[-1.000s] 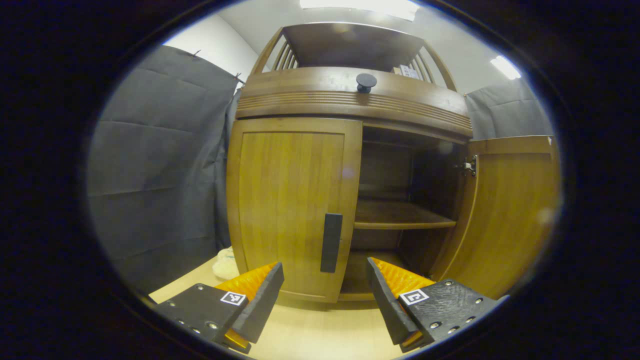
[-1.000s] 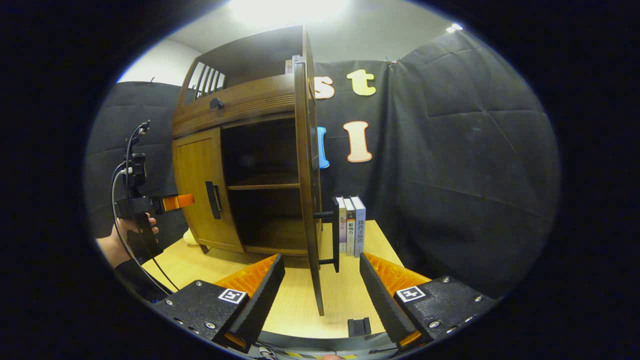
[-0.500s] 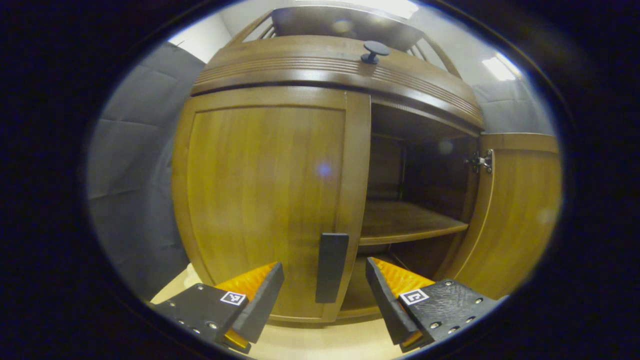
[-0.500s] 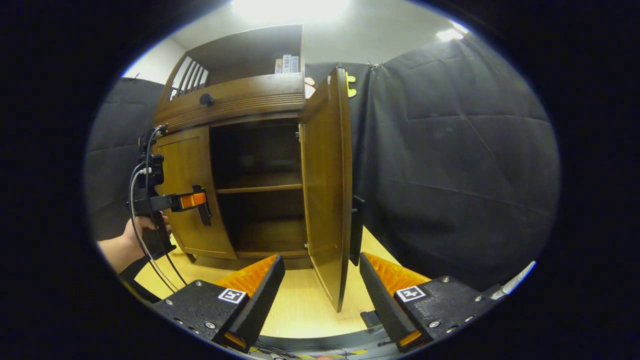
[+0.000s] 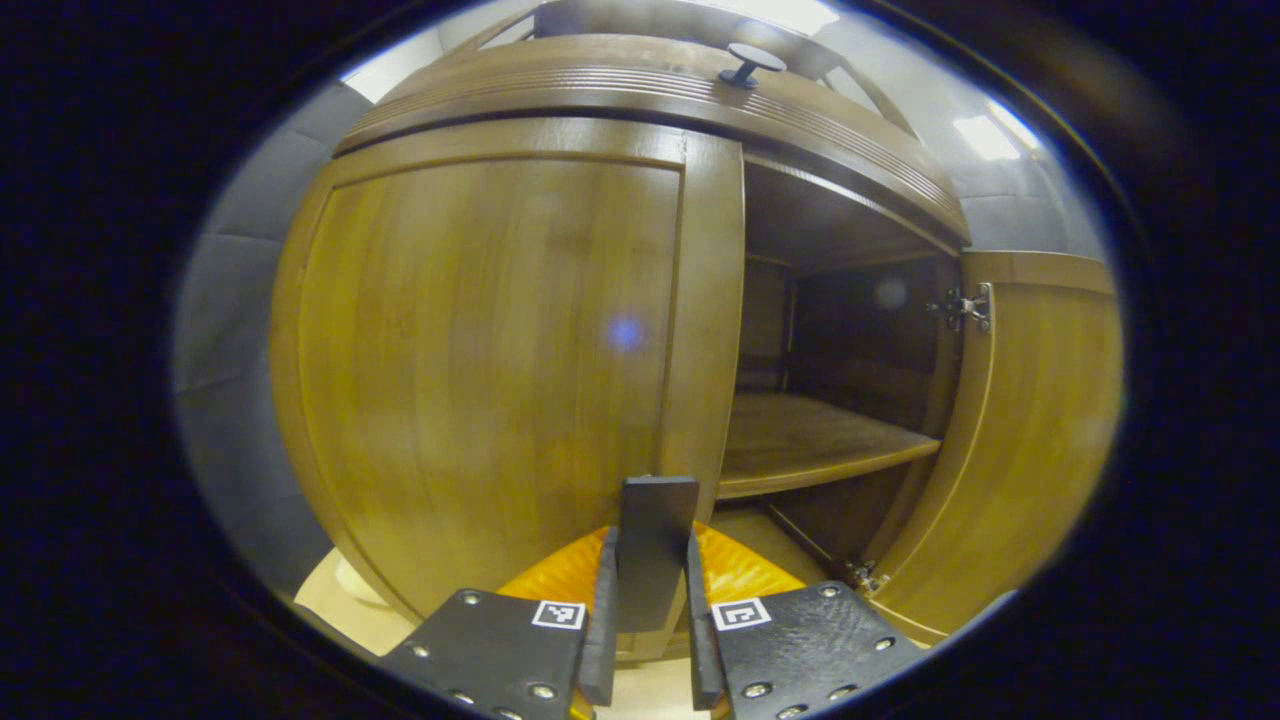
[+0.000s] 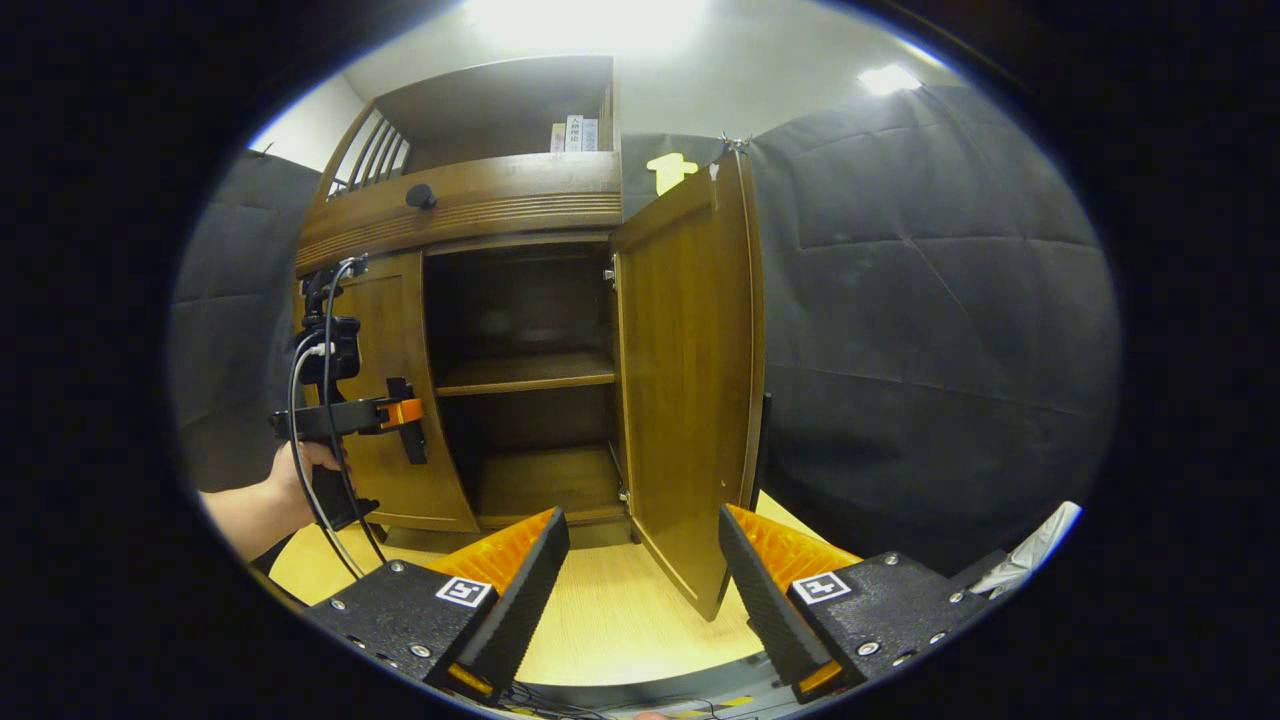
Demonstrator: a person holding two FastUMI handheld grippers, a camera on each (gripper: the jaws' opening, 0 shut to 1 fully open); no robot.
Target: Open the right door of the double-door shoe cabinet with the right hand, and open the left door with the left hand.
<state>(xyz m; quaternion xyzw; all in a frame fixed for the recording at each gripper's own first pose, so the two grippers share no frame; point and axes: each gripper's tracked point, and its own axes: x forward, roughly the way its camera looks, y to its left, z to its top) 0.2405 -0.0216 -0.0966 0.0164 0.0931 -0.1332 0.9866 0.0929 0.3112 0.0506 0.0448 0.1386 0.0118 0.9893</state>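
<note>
looks like a staged recording booth: dark cloth walls, ceiling light panels, wooden shoe cabinet on a pale desk.

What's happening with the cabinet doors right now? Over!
Left gripper shut on left door handle. Right gripper open, holding nothing. Right door swung wide open; left door not yet opened. Nothing in the way.

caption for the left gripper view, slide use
Left gripper shut on left door handle; left door closed, right door open.
</note>
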